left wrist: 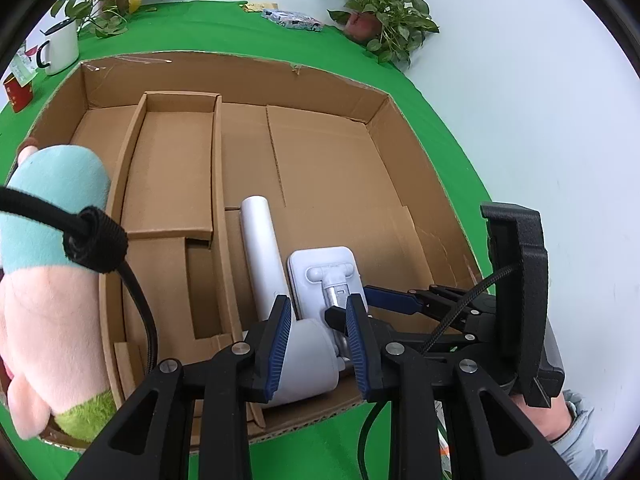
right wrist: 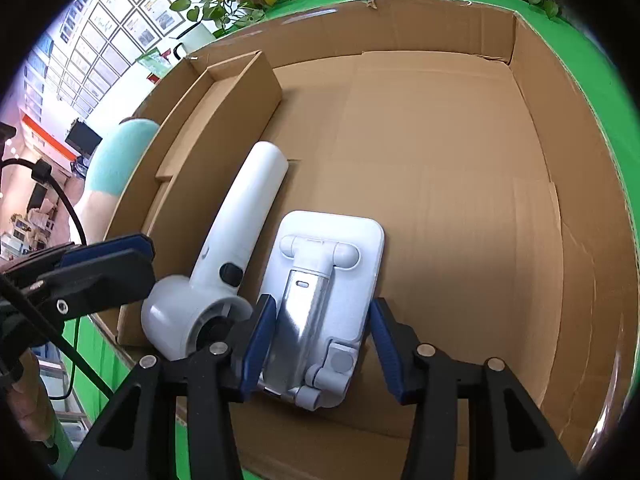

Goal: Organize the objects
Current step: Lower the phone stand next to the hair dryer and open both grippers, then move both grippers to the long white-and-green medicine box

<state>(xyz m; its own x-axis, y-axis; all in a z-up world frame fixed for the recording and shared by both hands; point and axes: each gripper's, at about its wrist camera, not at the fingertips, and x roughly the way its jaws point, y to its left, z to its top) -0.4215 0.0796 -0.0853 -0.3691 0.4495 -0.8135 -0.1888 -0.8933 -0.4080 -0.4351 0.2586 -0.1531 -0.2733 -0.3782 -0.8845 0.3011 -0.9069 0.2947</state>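
A white hair dryer [left wrist: 276,292] [right wrist: 224,256] lies in the brown cardboard box [left wrist: 248,76] [right wrist: 536,128], handle pointing away. A white folding phone stand [left wrist: 324,276] [right wrist: 324,292] lies flat beside it on the right. My left gripper [left wrist: 318,340] is open, its blue-padded jaws standing either side of the dryer's round head. My right gripper [right wrist: 320,348] is open, its jaws either side of the stand's near end with a gap on the right; it also shows in the left wrist view [left wrist: 392,300]. A pink and teal plush toy [left wrist: 52,264] [right wrist: 116,160] leans at the box's left wall.
A cardboard divider insert [left wrist: 176,168] [right wrist: 224,120] fills the box's left part. On the green table [left wrist: 248,28] stand a white mug [left wrist: 60,46], a red cup [left wrist: 18,92], two potted plants [left wrist: 380,12] and a patterned packet [left wrist: 292,20].
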